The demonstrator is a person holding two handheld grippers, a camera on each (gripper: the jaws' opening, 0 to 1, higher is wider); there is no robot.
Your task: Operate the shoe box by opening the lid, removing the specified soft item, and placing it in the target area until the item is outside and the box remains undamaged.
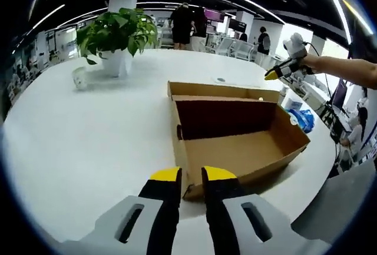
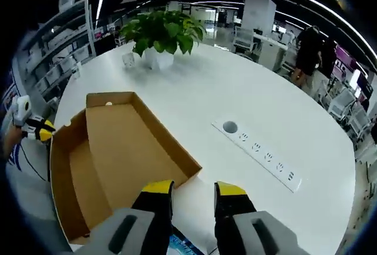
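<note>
Box (image 1: 235, 143) sits open, seemingly bare inside, on table (image 1: 88, 149).

We see a white round counter (image 2: 194, 99) bearing a leafy potted plant (image 1: 116, 36), a small cup (image 1: 79, 77) beside it, and a recessed strip of sockets (image 2: 259, 151). Beyond, people (image 1: 181, 24) stand among office desks.

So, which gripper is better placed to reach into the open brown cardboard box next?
Probably left. The left gripper is low, with its jaws right at the near wall of the open brown cardboard box, pointing inside. The right gripper is held high beyond the far corner.
</note>
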